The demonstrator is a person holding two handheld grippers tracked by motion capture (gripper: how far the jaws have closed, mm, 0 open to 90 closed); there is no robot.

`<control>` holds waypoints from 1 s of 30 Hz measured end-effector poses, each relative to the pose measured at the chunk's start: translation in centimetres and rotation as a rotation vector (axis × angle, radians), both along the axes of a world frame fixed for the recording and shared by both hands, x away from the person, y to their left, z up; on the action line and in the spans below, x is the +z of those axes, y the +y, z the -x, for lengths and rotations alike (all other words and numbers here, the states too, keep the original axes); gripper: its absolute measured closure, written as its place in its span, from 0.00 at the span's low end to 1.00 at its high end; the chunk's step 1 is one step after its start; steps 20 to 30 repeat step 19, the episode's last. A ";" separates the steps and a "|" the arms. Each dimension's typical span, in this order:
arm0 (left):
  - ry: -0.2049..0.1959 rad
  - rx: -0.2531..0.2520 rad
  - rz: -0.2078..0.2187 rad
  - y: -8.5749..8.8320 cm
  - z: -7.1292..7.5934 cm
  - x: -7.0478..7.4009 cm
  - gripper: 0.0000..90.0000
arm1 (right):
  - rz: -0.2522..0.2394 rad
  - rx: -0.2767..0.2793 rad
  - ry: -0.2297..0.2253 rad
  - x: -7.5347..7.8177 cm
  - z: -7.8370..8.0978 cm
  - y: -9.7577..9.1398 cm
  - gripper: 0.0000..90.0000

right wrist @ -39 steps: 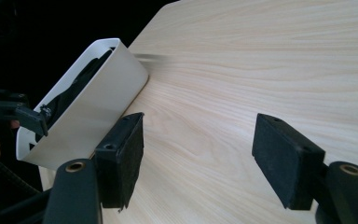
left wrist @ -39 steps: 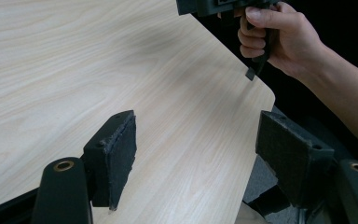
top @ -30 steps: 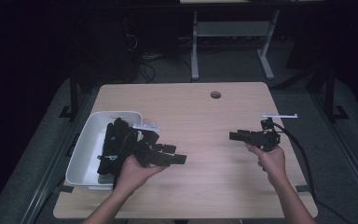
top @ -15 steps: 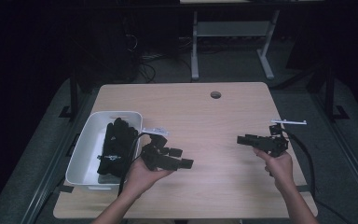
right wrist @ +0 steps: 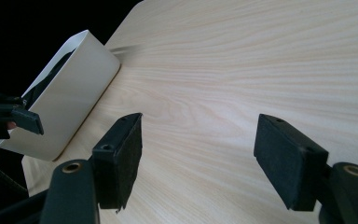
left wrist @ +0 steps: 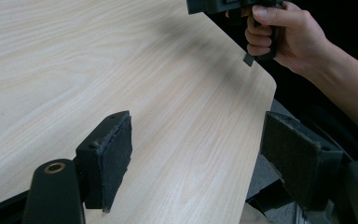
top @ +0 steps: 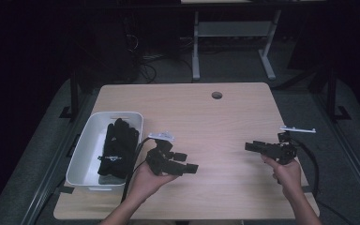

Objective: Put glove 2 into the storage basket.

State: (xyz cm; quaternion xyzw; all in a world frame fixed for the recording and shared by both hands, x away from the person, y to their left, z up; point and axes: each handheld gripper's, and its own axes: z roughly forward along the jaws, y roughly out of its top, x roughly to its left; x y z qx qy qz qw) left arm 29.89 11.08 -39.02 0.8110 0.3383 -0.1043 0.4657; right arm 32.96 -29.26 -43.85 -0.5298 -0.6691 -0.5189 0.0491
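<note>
1. The left gripper [top: 187, 168] and right gripper [top: 253, 147] both hang spread and empty.
2. The black gloves [top: 117, 147] lie in the white bin [top: 82, 157], lower left.
3. A good grab likely needs the left gripper turned back over the bin.

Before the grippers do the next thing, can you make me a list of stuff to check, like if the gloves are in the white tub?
1. Left hand-held gripper jaws open, nothing between them: ok.
2. Right hand-held gripper jaws open, nothing between them: ok.
3. Black gloves lying inside the white tub: ok.
4. White tub flat on the wooden table, near its left edge: ok.
5. Bare table between the two grippers, nothing in the way: ok.
6. How many gloves are in the tub: cannot tell, they lie in one dark heap.
</note>
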 end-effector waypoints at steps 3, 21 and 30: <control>0.004 0.000 0.003 -0.2 0.1 -0.4 0.28 | -0.001 -0.006 0.009 -0.3 0.5 -0.4 0.35; -0.007 -0.021 -0.005 -0.8 0.8 -1.2 0.28 | 0.014 -0.019 -0.003 -1.0 2.1 -1.5 0.34; -0.007 -0.021 -0.005 -0.8 0.8 -1.2 0.28 | 0.014 -0.019 -0.003 -1.0 2.1 -1.5 0.34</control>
